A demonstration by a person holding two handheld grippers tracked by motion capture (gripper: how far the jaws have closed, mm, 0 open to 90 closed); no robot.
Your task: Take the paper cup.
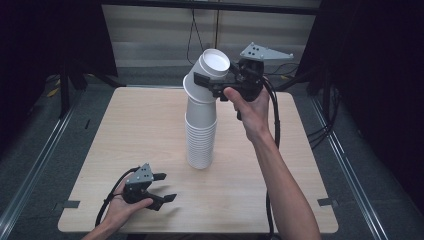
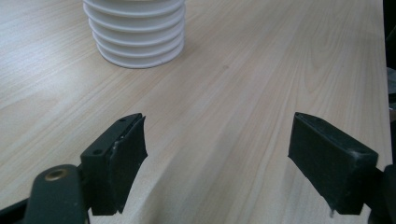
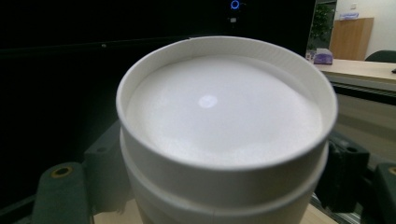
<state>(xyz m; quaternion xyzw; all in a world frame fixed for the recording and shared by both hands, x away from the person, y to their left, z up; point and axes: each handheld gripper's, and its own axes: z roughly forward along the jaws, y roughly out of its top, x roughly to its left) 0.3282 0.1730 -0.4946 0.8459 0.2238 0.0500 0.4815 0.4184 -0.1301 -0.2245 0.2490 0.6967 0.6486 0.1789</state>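
- The top paper cup [image 1: 214, 64] is being tilted off the tall stack of white paper cups [image 1: 201, 135], which is standing upside down near the middle of the wooden table [image 1: 130, 130].
- In the right gripper view the cup's base [image 3: 224, 107] is facing the camera, and a second cup rim [image 3: 140, 186] is sitting just under it, so it seems two cups are leaning together.
- The right gripper [image 1: 216, 81] is closing its jaws on the sides of this tilted cup, high above the table.
- The left gripper [image 1: 162, 187] is resting low at the near edge, well apart from the stack; its jaws are standing apart with nothing between them.
- Risk, in my judgement: nobody is steadying the stack, so a sideways pull may topple it.
- Also, the cup below may be sticking and coming away too, or the thin wall may be crushing under a hard squeeze.
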